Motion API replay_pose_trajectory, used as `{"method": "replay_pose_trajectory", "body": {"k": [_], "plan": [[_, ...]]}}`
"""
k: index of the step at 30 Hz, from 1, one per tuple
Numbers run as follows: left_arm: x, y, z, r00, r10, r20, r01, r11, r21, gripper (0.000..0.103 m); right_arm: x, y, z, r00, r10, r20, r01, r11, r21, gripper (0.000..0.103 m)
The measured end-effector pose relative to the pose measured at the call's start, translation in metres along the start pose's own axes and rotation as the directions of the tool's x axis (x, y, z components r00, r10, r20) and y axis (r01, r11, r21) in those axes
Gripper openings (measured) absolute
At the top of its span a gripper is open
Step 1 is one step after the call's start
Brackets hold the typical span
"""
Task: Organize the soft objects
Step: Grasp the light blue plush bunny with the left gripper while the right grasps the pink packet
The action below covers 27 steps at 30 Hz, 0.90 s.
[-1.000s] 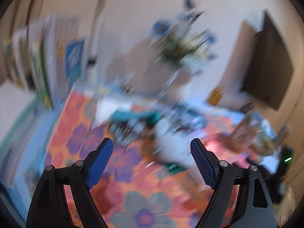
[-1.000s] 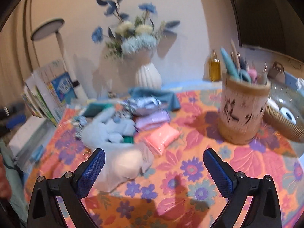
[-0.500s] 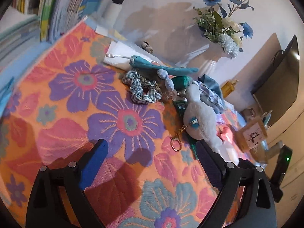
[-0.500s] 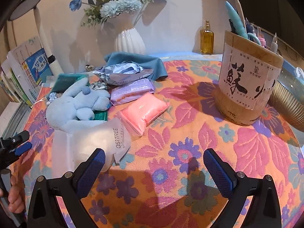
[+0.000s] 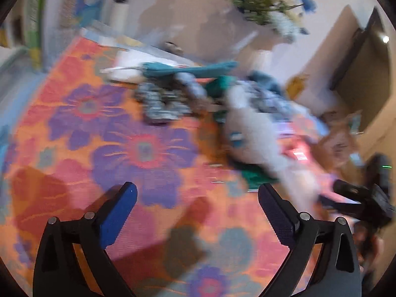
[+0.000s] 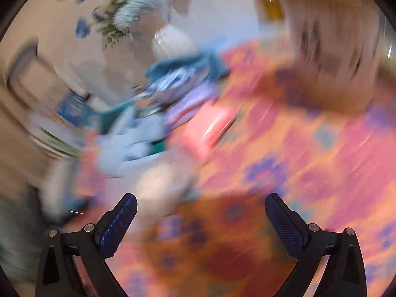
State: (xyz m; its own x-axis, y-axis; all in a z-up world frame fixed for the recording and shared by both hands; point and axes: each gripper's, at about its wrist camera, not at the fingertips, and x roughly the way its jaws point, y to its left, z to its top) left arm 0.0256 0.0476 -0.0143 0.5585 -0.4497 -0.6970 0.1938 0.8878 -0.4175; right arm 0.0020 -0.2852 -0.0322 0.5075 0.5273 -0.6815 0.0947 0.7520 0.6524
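Both views are motion-blurred. A heap of soft things lies on the flowered tablecloth (image 5: 99, 148): a pale blue plush toy (image 5: 250, 133), a checked scrunchie (image 5: 160, 106) and a teal cloth piece (image 5: 188, 70). My left gripper (image 5: 196, 186) hovers short of the heap, its jaws opening with nothing between them. In the right wrist view the plush toy (image 6: 133, 143), a pink packet (image 6: 208, 128), a purple packet (image 6: 188, 104) and a white pouch (image 6: 160, 185) lie ahead. My right gripper (image 6: 201, 196) is open and empty, with the white pouch just beyond its left finger.
A wooden pen holder (image 6: 329, 57) stands at the right. A white vase of blue flowers (image 6: 170, 42) is against the back wall, a teal towel (image 6: 188, 61) in front of it. Books (image 5: 37, 24) stand at the left. The right gripper's body (image 5: 358, 198) shows at the left view's right edge.
Both grippers have dropped closer to the cloth and swung, blurring the views. The left jaws have spread wider. The right view has rolled and the heap has shifted left in it.
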Motion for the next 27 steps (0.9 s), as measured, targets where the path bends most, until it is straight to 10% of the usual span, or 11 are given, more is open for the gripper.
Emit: {"method": "replay_pose_trajectory", "body": {"k": [5,9,17,23,27], "plan": [[0.001,-0.019,0.033,0.994,-0.103,0.031,0.103,0.995,0.0,0.098,0.006,0.034,0.026,0.96,-0.267,0.084,0.277,0.951,-0.138,0.103],[0.045,-0.03,0.049,0.997,-0.077,-0.015,0.076,0.997,-0.034,0.098,0.032,0.039,0.04,0.946,-0.313,0.088,0.323,0.935,-0.146,0.087],[0.068,-0.031,0.043,0.993,-0.112,0.038,0.113,0.993,-0.028,0.097,0.055,0.042,0.039,0.906,-0.354,0.231,0.394,0.905,-0.159,0.086],[0.074,-0.034,0.044,0.998,-0.043,0.036,0.044,0.999,-0.029,0.064,0.067,0.052,0.036,0.832,-0.479,0.279,0.533,0.83,-0.165,0.047],[0.067,-0.048,0.038,0.997,-0.046,0.064,0.043,0.998,0.055,0.052,0.058,0.046,0.034,0.857,-0.43,0.284,0.484,0.862,-0.152,0.017]]}}
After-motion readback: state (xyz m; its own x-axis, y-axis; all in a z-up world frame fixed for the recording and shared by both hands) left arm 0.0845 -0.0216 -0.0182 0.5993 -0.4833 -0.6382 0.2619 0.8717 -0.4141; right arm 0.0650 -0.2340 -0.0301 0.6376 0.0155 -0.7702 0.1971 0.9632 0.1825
